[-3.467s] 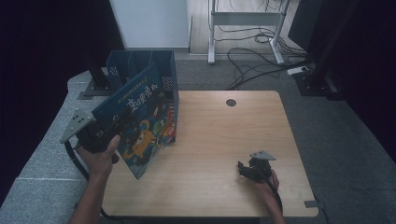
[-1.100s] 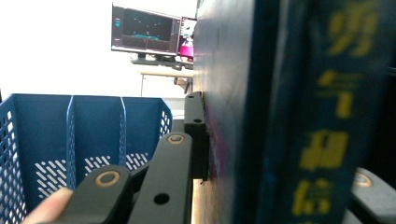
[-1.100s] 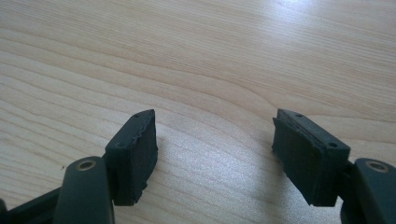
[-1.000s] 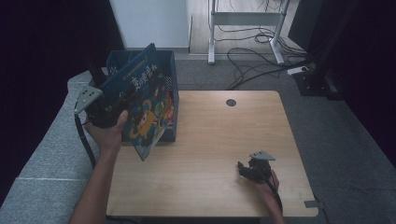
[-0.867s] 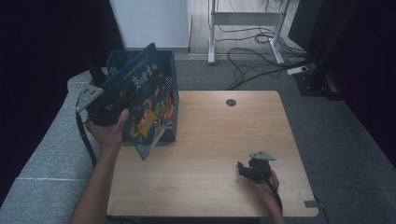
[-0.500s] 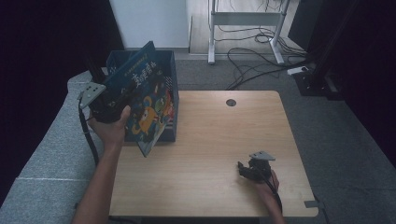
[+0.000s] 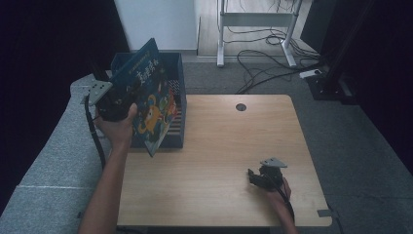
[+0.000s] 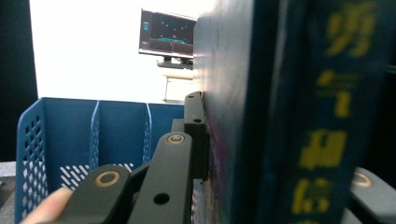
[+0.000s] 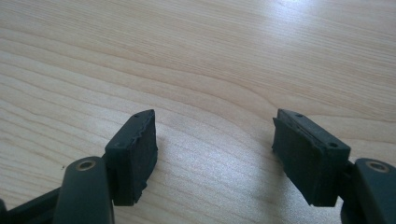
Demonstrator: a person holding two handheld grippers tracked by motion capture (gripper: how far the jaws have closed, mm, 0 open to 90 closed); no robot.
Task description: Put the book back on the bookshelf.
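Left gripper (image 7: pixel 113 100): one; jaws clamped on one picture book (image 7: pixel 148 105), held tilted above the near end of one blue file rack (image 7: pixel 176 105) at the table's (image 7: pixel 219 146) left edge. Book's long axis runs toward the rack's slots, which lie beyond the jaws; this hand is nearer. Right gripper (image 7: pixel 257 178): one; jaws partly apart, empty, resting on bare wood, well apart.

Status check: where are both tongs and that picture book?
Left tongs clamped on picture book, tilted over blue file rack. Right tongs open, empty, low over table. Nothing in the way.
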